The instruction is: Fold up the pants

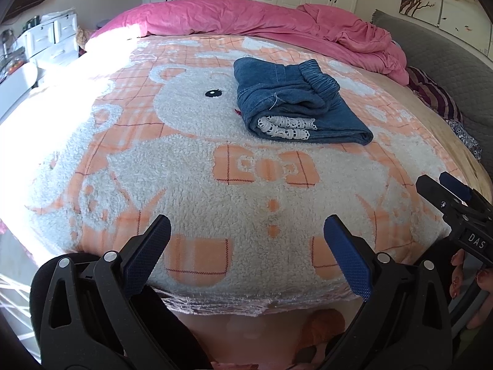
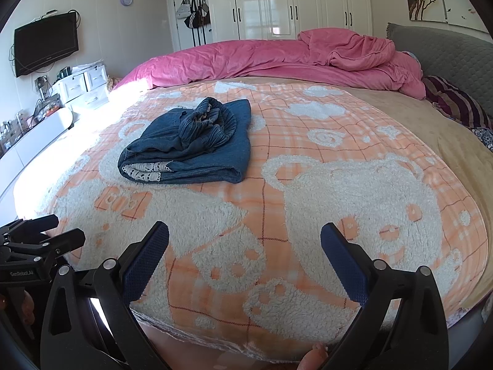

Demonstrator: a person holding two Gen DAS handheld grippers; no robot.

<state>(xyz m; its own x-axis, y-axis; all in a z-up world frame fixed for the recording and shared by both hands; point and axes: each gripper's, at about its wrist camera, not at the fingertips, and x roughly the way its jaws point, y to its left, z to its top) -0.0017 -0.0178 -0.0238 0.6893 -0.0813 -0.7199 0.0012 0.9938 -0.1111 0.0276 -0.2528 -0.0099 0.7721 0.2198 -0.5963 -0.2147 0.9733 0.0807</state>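
On the bed, atop a fleecy peach-and-white blanket (image 1: 191, 166) with a bear pattern: folded blue denim pants (image 1: 295, 104), a compact bundle with the gathered elastic waistband (image 1: 320, 77) uppermost and a strip of white lace trim (image 1: 286, 128) peeking from the near fold. Seen from the left wrist camera at about 1 o'clock, well beyond the fingertips; seen from the right wrist camera (image 2: 191, 145) at about 11 o'clock, likewise well apart from the fingers. Touched by neither tool.

Low at 6 o'clock in the left view, the left gripper (image 1: 246, 234), fingers spread wide, blue-padded insides facing each other, nothing between them but blanket below. At 3 o'clock in that same view, the right gripper (image 1: 443, 191) entering from the edge, with part of a hand (image 1: 468, 277) beneath it. In the right view, the right gripper (image 2: 245, 240) likewise splayed apart and empty, hovering near the blanket's near edge; the left gripper (image 2: 46, 231) visible at 9 o'clock.

Beyond the pants, toward 12 o'clock: a rumpled pink duvet (image 2: 277, 58) across the far side of the bed, a grey headboard (image 2: 446, 52) at 2 o'clock, white wardrobe doors (image 2: 292, 3) behind, and a dark wall-mounted television (image 2: 46, 43) at 10 o'clock.
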